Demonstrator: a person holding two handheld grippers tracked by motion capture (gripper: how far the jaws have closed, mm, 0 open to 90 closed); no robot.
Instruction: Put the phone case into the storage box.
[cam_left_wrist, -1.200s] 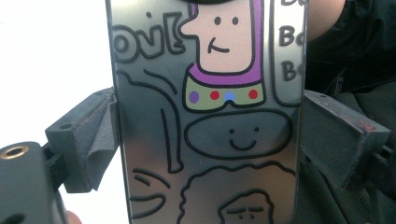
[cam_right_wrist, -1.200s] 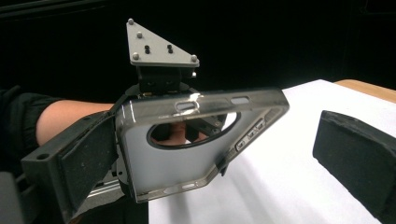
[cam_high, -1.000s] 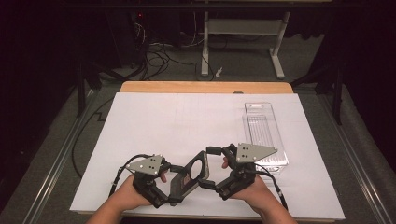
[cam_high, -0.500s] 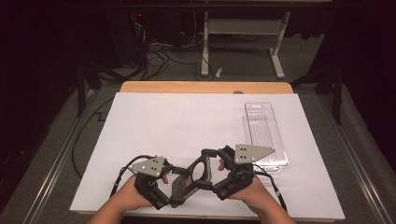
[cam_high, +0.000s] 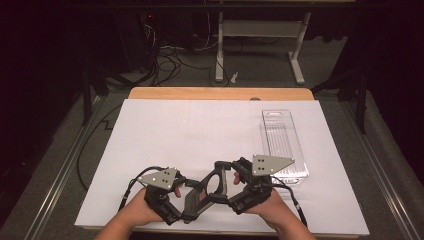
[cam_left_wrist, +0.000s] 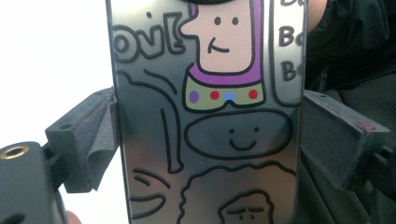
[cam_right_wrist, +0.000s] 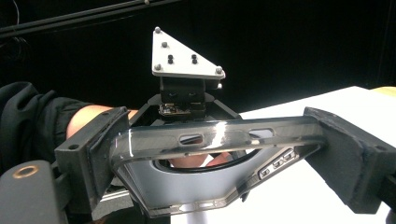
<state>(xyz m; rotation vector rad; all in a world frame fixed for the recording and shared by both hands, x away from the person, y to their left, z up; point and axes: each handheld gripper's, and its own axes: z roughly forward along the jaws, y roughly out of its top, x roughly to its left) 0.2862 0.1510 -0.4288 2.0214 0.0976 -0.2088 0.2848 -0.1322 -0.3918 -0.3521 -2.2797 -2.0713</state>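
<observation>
A dark, translucent phone case (cam_high: 207, 187) hangs just above the near edge of the table, held between both grippers. My left gripper (cam_high: 187, 200) is shut across the case's width. In the left gripper view its printed back (cam_left_wrist: 205, 116), with cartoon faces and lettering, sits between the two pads (cam_left_wrist: 88, 140). My right gripper (cam_high: 226, 178) is shut on the case's other end. In the right gripper view the case rim (cam_right_wrist: 210, 137) with its camera cut-out spans the jaws. Beyond it is the left gripper (cam_right_wrist: 184, 105) with its grey plate.
White paper (cam_high: 200, 130) covers the table, with a wooden strip (cam_high: 220, 93) along the far edge. A clear plastic tray (cam_high: 282, 145) lies at the right, just beyond the right hand. Cables and a stand's legs are on the floor behind the table.
Both hands have shifted only slightly with the case. Both grippers keep their hold on it.
</observation>
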